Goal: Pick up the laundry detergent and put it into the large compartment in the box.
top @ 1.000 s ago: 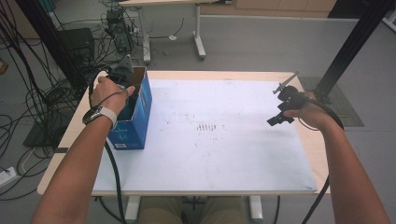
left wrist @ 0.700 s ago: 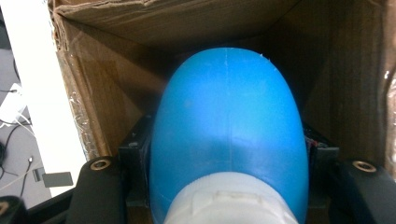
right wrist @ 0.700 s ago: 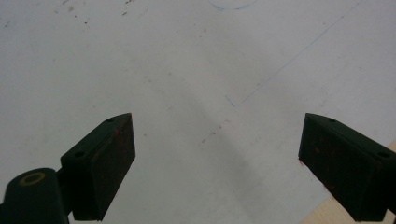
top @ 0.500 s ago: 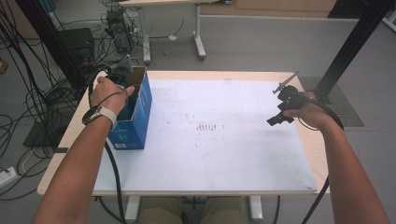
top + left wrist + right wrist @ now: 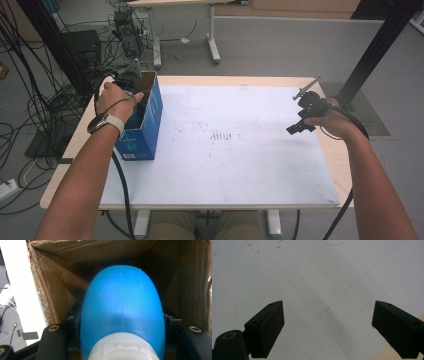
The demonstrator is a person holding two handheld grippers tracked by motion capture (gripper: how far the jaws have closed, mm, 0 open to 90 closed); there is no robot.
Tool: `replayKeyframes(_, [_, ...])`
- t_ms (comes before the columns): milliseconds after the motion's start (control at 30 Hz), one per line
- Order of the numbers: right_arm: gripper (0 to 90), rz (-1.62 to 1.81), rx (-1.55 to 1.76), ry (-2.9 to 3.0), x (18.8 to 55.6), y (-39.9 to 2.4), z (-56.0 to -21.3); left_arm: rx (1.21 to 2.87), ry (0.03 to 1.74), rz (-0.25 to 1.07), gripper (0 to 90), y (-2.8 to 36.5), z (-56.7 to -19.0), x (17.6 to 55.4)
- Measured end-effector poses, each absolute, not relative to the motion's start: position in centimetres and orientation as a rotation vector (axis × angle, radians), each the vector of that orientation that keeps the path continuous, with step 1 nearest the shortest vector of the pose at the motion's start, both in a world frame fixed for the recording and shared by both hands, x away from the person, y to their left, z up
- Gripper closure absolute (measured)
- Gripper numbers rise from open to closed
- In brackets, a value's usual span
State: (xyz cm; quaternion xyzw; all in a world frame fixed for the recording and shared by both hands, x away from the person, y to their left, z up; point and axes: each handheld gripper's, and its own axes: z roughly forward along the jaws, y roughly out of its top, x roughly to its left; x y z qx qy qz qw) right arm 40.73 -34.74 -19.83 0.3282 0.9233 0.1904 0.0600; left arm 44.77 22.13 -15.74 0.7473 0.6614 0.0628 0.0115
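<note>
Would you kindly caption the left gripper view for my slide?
Left gripper clamps a blue bottle inside the cardboard box.

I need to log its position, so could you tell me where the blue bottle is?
The blue bottle is inside the cardboard box at the table's left edge, clamped in the left gripper.

Overhead forward-down view; two close gripper-mounted views, sharing the table [image 5: 240, 150].

The left hand-held gripper [image 5: 131, 102] is inside the open cardboard box [image 5: 147, 135], which stands at the left edge of the surface [image 5: 240, 165]. A bottle [image 5: 122, 312] sits between its jaws, inside the box. The right hand-held gripper [image 5: 300, 120] hangs above the surface's right side, well apart from the box.
</note>
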Motion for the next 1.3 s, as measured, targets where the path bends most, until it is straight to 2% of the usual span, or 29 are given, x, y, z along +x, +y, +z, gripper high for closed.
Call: replayKeyframes(1300, [10.7, 0.575, 0.985, 2.798, 40.87, -34.46, -19.75, 2.340, 2.056, 0.197, 37.2, 22.17, -15.74, 44.76])
